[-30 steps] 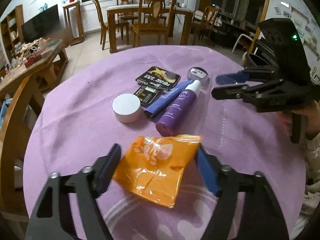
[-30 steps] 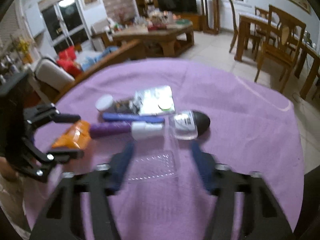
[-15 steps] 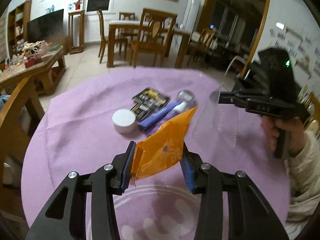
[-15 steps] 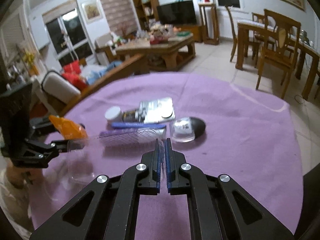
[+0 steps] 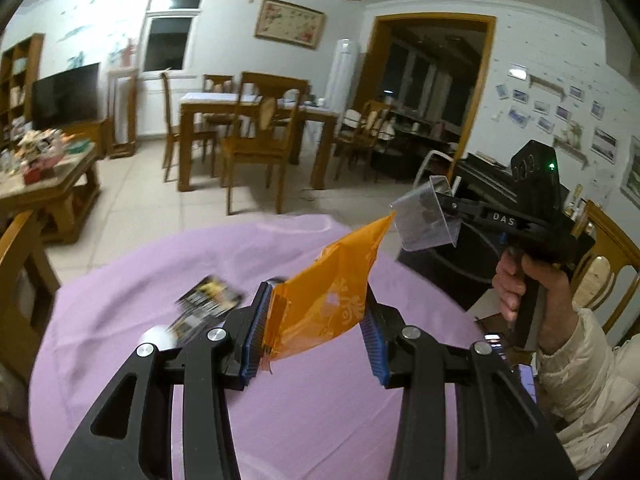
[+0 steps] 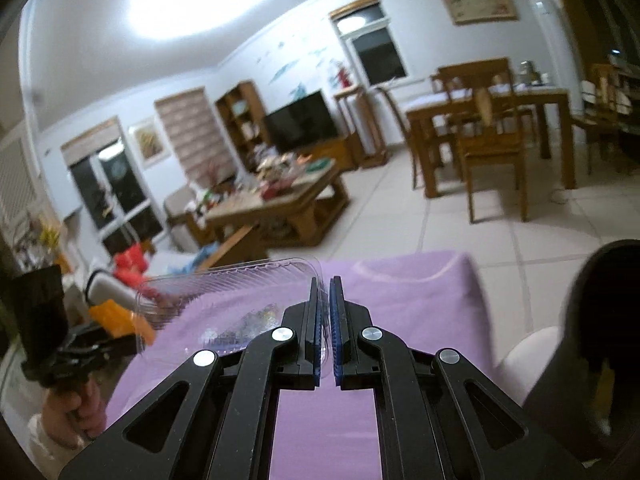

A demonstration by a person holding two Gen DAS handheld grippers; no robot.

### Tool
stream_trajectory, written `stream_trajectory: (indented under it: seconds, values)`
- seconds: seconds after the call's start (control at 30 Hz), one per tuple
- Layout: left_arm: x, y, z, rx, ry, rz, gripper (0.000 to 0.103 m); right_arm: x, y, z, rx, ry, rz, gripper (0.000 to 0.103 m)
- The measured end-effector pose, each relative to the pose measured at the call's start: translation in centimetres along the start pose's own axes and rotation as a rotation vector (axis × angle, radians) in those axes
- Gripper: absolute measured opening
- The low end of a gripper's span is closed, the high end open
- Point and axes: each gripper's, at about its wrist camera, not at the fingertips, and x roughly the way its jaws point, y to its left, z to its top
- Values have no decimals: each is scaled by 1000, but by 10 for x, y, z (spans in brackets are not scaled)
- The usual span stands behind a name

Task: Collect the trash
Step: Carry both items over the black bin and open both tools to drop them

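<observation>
Both pieces of trash hang clear of the purple surface (image 5: 120, 300) for carrying off: left tongs (image 5: 316, 332) clamp the orange wrapper (image 5: 328, 300), right tongs (image 6: 325, 320) pinch the clear plastic tray (image 6: 224, 292)

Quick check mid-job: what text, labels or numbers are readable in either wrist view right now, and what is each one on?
"DAS": on the side of the right tool, white letters on the black body.
Embossed digits on that tool's black camera housing: too faint to read.
Orange wrapper held in the left tool: pale print only, no readable words.
Black packet on the purple tablecloth: blurred, unreadable.
Right wrist view: nothing readable.
</observation>
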Motion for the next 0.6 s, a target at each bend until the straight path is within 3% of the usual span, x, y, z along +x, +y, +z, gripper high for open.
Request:
stream_trajectory:
  seconds: [0.37,0.6]
  values:
    - [92,-102,39,78,14,-219,42,-113,-132,4,163,-165,-161,5]
    - [160,-165,44,117,67,-358,43,-168,-211,-8,270,-238,-259,5]
